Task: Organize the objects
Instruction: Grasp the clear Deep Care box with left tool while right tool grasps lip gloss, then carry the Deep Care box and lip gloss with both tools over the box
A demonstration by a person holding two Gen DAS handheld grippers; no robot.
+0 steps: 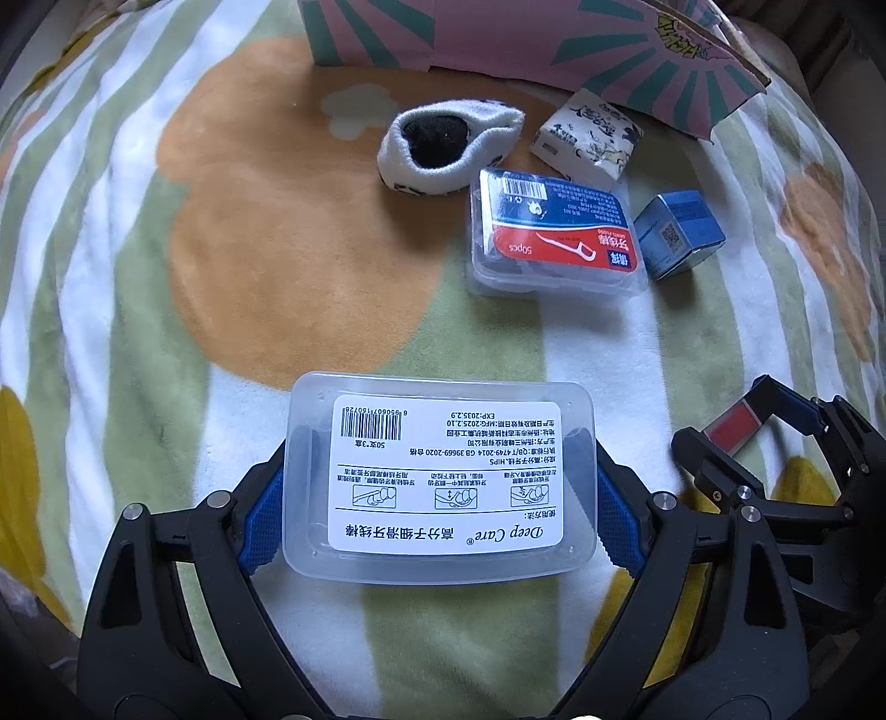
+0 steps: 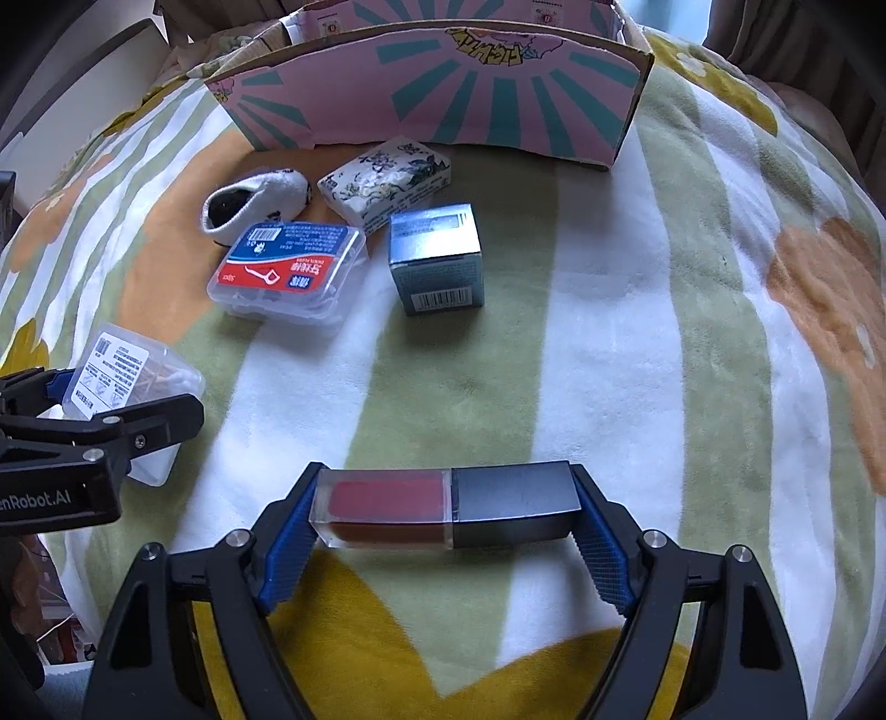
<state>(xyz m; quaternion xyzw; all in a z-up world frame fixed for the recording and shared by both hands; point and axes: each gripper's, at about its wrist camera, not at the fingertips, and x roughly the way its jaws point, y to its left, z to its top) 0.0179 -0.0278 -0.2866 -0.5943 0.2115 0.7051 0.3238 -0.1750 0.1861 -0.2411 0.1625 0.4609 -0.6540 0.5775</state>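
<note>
Objects for organizing are lying spread over a striped fleece blanket with orange flower shapes, and the pink-and-teal printed cardboard box at the far edge is showing none of them inside, as far as its visible part allows.

Left wrist view: the left gripper is clamping a clear rectangular plastic floss-pick case with a white label, blue pads pressing on both short ends. The case is sitting low over the blanket; whether it is resting or lifted cannot be told. Beyond it are lying a rolled white sock with a black inside, a second clear floss-pick case with a red-and-blue label, a small blue-and-silver carton just beside that case, and a white paper tissue pack with ink-style print near the box.

Right wrist view: the right gripper is gripping a clear rectangular lip-tint bottle with red fill and a dark grey cap end to end, close over the blanket.

Assessment: the work is appearing to be at an early stage. Two items are being held, four are waiting on the blanket, and none is showing as stowed.
</note>
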